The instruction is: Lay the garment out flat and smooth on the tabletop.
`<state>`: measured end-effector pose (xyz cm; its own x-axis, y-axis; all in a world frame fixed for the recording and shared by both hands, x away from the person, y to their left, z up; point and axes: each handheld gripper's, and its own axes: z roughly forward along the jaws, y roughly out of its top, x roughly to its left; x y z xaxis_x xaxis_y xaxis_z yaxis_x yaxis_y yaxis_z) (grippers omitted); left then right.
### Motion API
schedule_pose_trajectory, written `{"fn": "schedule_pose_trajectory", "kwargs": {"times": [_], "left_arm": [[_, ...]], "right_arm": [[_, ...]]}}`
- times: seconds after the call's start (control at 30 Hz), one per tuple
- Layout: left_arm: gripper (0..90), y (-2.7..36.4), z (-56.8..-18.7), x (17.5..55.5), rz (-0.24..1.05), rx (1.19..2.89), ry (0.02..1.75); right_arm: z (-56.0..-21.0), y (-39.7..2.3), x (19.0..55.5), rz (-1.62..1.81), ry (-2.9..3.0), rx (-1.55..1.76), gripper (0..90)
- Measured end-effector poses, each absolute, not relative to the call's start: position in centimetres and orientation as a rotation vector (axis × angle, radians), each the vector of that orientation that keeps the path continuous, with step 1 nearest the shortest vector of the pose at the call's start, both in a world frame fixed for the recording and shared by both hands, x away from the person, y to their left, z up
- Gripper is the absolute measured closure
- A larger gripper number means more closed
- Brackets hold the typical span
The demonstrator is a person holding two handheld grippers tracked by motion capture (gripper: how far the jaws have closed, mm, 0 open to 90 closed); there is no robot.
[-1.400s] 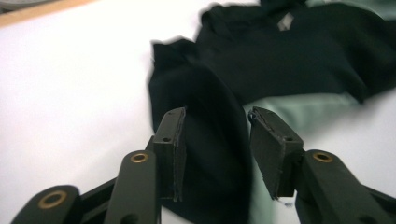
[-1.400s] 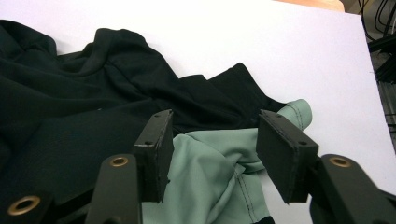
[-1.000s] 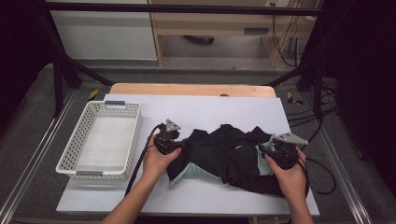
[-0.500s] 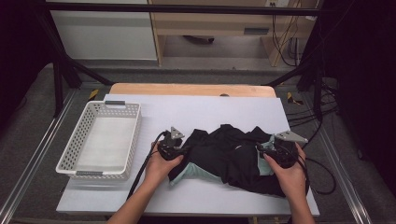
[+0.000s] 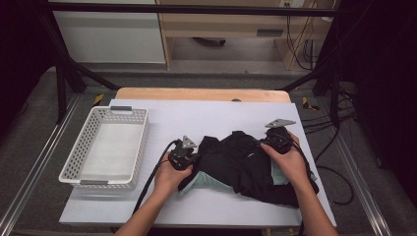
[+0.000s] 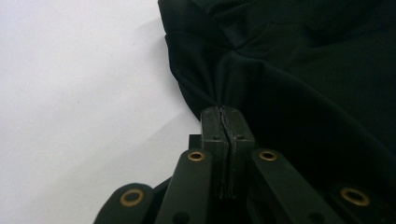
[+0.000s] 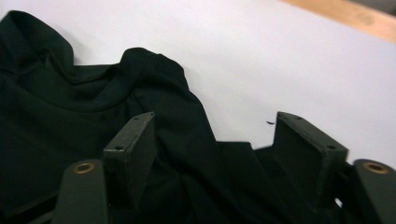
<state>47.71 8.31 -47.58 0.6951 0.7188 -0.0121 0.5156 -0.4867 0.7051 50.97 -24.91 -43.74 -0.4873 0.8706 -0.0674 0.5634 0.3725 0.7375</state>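
Since a second ago, the right claw [image 5: 273, 139] has slid toward the far edge of the black garment [image 5: 246, 167], which lies crumpled on the tabletop [image 5: 206, 118], right of the basket [image 5: 105, 147]. Its jaws have just been closing a little but stand open over a fold. The left claw [image 6: 226, 116] has just pinched shut on the cloth's left edge. To do this well, push the right jaws deeper around one fold, then squeeze.
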Motion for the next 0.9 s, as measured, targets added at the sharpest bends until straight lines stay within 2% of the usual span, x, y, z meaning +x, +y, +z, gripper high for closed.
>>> {"fn": "schedule_pose_trajectory", "kwargs": {"times": [0.23,0.47,0.7,0.9], "left_arm": [[89.2,8.4,-47.6,47.8,0.4,2.189,0.959],[89.4,9.5,-46.6,48.1,0.488,2.115,0.999],[89.4,9.8,-46.3,48.3,0.477,2.092,1.013],[89.4,10.1,-45.2,48.2,0.496,2.079,1.005]], "right_arm": [[-45.6,-24.9,53.2,0.914,2.221,1.298,47.8],[-47.1,-24.3,53.6,0.869,2.285,1.281,58.3],[-47.2,-23.9,53.3,0.916,2.331,1.249,85.3],[-46.4,-23.7,53.0,0.92,2.324,1.236,88.4]]}}
